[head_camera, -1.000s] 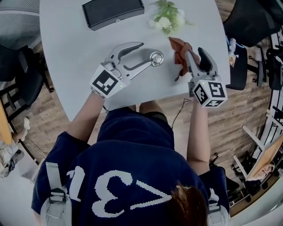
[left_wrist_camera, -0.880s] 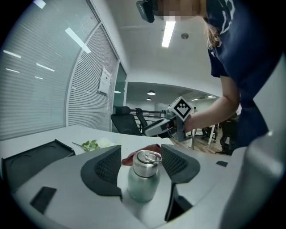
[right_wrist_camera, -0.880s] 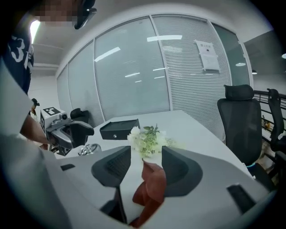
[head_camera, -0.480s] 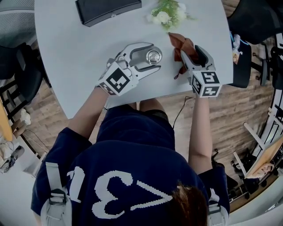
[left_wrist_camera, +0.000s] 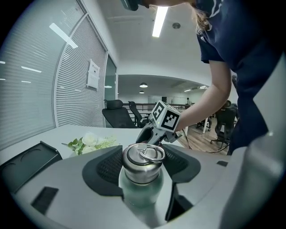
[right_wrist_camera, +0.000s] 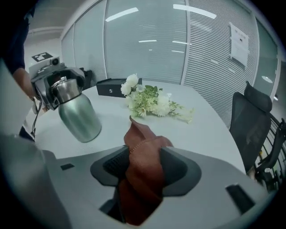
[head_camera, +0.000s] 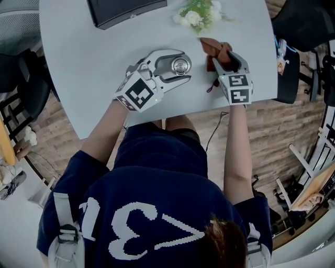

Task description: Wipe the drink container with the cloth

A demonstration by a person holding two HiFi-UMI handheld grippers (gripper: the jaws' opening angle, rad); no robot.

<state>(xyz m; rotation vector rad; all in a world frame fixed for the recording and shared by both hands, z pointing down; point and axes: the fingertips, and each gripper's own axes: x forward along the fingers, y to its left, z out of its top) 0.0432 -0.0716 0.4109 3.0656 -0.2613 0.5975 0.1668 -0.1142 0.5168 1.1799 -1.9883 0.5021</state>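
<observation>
A steel drink bottle (head_camera: 180,66) with a ring on its lid stands upright on the white table (head_camera: 78,63). My left gripper (head_camera: 184,66) has its jaws on either side of the lid and they are closing. In the left gripper view the bottle (left_wrist_camera: 142,165) fills the gap between the dark pads. A rust-brown cloth (head_camera: 212,47) lies bunched on the table to the right. My right gripper (head_camera: 225,52) stands wide, with the cloth (right_wrist_camera: 143,174) heaped between its pads. The right gripper view shows the bottle (right_wrist_camera: 78,116) with the left gripper (right_wrist_camera: 49,85) at its top.
A bunch of white flowers (head_camera: 201,15) lies just beyond the cloth. A black box (head_camera: 125,10) sits at the far edge. The table's near edge runs right under both grippers. Office chairs (head_camera: 285,68) stand on the wooden floor around the table.
The left gripper swung round and its jaws now enclose the bottle's lid. The right gripper moved forward, so the cloth is now between its jaws.
</observation>
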